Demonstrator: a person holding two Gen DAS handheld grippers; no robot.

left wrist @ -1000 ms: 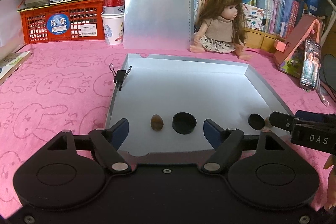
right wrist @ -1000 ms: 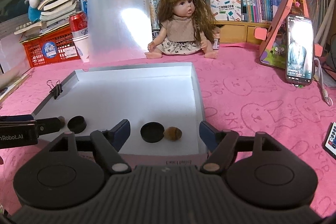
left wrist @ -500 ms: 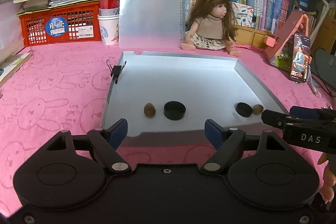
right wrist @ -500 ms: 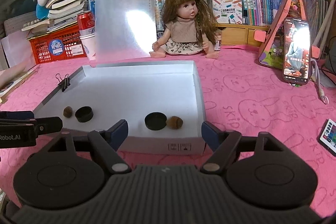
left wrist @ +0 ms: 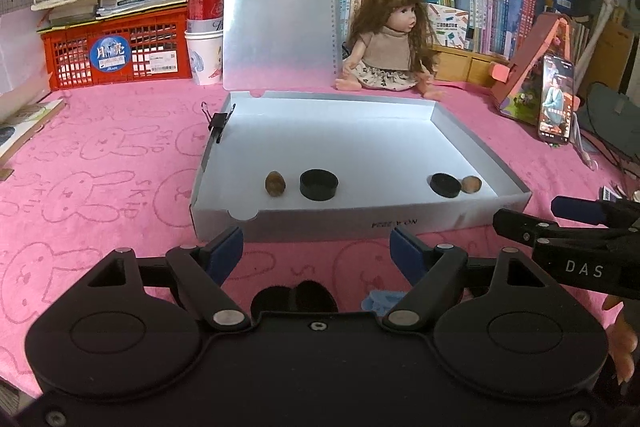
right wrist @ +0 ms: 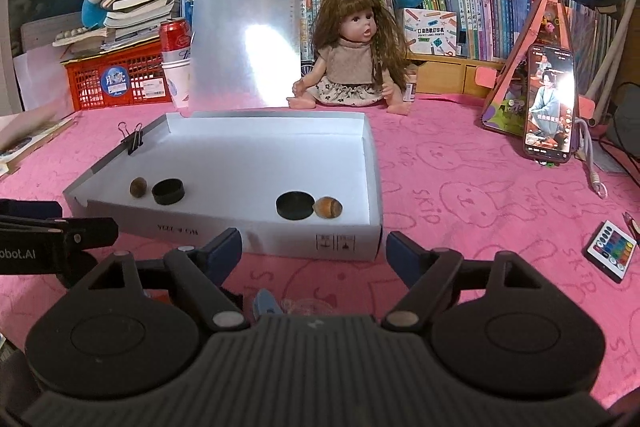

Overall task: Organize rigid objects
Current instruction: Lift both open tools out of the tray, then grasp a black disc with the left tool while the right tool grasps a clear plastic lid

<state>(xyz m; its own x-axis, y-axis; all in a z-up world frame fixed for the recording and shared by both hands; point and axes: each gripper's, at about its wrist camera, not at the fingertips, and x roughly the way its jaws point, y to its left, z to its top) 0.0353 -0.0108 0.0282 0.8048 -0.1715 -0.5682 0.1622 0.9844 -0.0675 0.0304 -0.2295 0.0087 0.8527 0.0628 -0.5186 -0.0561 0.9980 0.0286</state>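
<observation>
"DAS" is showing on the right gripper (left wrist: 520, 223). The box (left wrist: 400, 223) is holding two caps (left wrist: 319, 184) and two nuts (left wrist: 275, 183). Both the right gripper and the left gripper (left wrist: 316, 247) are gaping wide, gripping nothing.

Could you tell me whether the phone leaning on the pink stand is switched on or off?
On. The phone leaning against the pink stand has a lit screen showing a picture of a person, bright in both wrist views.

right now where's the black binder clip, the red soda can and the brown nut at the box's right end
black metal binder clip (left wrist: 218, 123), left wrist view, on its body
red soda can (left wrist: 205, 3), left wrist view, on its side
brown oval nut (right wrist: 327, 206), right wrist view, on its top
</observation>
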